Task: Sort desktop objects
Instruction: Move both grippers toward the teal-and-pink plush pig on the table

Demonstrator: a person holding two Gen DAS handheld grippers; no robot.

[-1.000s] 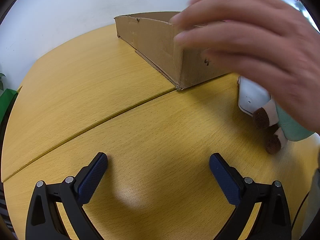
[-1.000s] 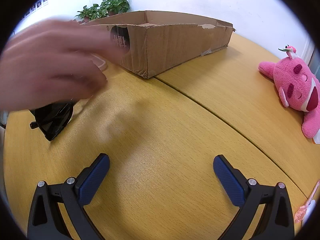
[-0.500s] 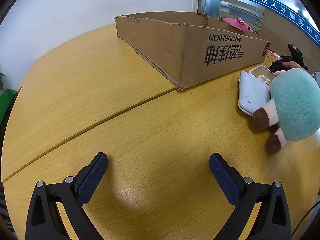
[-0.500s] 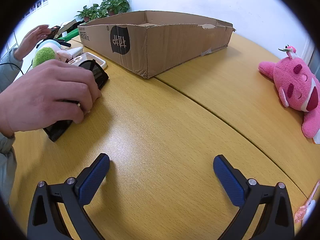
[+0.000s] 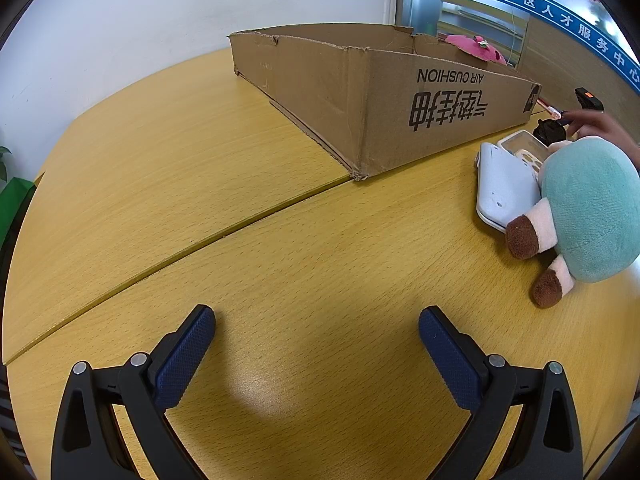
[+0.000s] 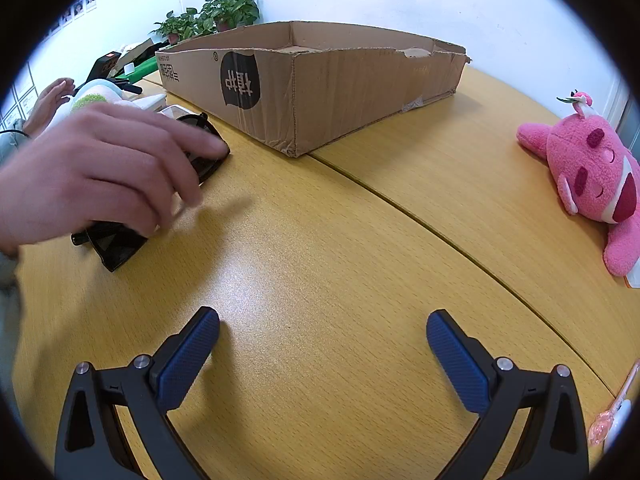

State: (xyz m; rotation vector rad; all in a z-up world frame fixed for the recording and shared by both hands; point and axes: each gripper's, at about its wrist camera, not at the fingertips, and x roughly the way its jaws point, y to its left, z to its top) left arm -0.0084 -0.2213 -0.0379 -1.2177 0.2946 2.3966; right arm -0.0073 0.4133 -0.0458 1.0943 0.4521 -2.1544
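1. Left gripper sits low over the wooden table, jaws spread wide, nothing between the blue pads.
2. Right gripper same: jaws wide apart, empty, bare table between the pads.
3. Cardboard box lies on the table ahead of both grippers, open top, long and low, printed "AIR CUSHION" upside down on the side; in the right wrist view the box shows a black logo patch on its end wall.
4. Teal plush toy with brown-tipped feet lies at the right edge of the left view, resting partly on a pale blue-white flat device.
5. Just behind the device is a white case with a beige inside; exact kind unclear.
6. Pink plush toy lies on the table on the right of the right wrist view, well apart from the box.
7. A bare hand presses on a black object on the left of the right view, near the box corner; object mostly covered, type unclear.
8. A second hand shows far back left beside a green-topped plush; in the left view a hand reaches near a small dark item behind the teal toy.
9. Pink candy-like wrapper lies at the table edge, lower right of the right view.
10. Potted plants stand behind the box by the wall.
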